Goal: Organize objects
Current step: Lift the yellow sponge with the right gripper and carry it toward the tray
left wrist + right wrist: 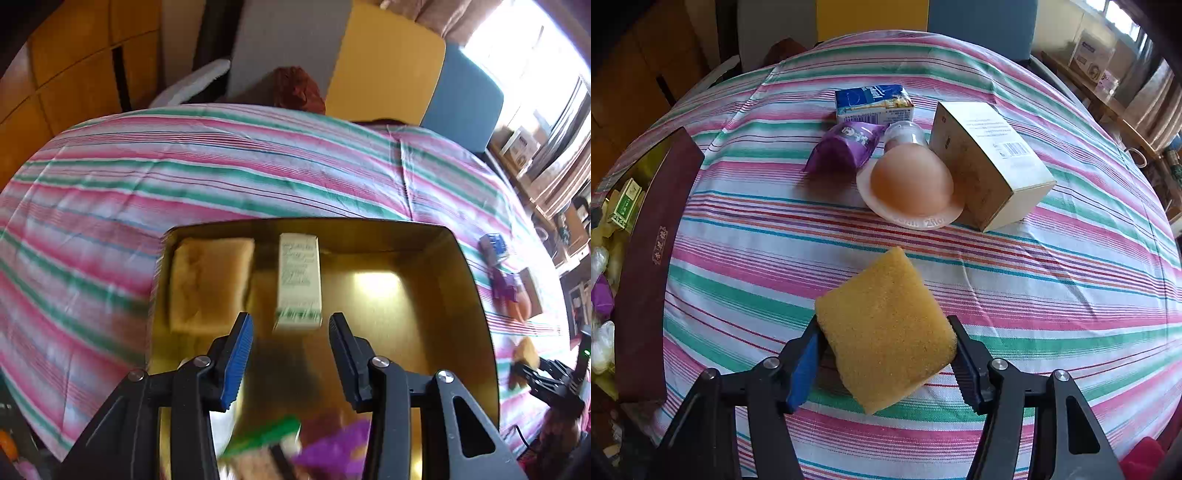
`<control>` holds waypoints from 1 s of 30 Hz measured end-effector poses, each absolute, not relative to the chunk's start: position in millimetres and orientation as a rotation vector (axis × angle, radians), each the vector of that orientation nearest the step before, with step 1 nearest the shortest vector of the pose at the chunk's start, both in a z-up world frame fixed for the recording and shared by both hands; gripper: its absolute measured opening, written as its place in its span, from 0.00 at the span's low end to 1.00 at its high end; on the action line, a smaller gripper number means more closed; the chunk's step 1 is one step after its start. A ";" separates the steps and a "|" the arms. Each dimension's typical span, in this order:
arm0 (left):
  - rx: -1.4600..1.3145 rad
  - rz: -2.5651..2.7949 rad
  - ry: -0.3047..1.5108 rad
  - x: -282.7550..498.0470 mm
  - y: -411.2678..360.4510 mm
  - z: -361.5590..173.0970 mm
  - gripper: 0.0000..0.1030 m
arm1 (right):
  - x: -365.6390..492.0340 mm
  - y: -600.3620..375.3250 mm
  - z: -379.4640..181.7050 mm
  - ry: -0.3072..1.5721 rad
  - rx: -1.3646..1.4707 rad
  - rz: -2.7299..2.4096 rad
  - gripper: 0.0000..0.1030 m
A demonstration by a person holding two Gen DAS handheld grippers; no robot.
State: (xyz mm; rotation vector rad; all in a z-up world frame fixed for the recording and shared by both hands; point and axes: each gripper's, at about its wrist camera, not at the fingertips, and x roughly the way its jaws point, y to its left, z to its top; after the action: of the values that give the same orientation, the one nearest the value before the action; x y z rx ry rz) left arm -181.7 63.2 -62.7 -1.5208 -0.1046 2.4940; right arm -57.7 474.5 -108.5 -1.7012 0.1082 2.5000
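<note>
My left gripper point(291, 325) is open over a gold-lined box point(476, 295). A small white and green carton point(299, 284) lies in the box just beyond the fingertips, beside a yellow sponge point(210, 284). Green and purple packets point(295, 446) lie blurred at the box's near end. My right gripper point(884, 332) is shut on a yellow sponge point(886, 343), held above the striped tablecloth point(1034, 295). It also shows at the far right of the left wrist view point(526, 363). Ahead lie a purple packet point(846, 146), a blue carton point(873, 103), a jelly cup point(910, 181) and a beige box point(990, 162).
The box's dark red outer wall point(653, 258) stands at the left of the right wrist view, with packets inside point(624, 203). Chairs with yellow point(384, 62) and blue point(465, 96) backs stand beyond the table's far edge. Shelves point(554, 177) run along the right.
</note>
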 end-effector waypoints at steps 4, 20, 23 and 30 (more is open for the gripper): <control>-1.446 2.572 -0.027 -145.1 50.5 -48.3 0.42 | -58.3 471.7 -110.4 0.081 -1.702 2.499 0.61; -1.291 2.603 0.007 -66.3 53.6 -33.7 0.42 | -57.6 466.2 -115.6 0.003 -1.693 2.484 0.61; -1.292 2.594 -0.010 -61.4 53.8 -35.2 0.42 | -57.8 466.1 -115.9 -0.001 -1.690 2.485 0.61; -1.296 2.600 -0.015 -56.7 48.9 -36.7 0.42 | -58.0 462.4 -116.4 -0.019 -1.678 2.481 0.61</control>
State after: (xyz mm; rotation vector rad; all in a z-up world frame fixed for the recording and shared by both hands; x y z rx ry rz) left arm -56.7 48.9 -36.7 -1.2965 -0.0147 2.6004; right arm -58.0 462.4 -116.5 -1.6785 -0.0193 2.4810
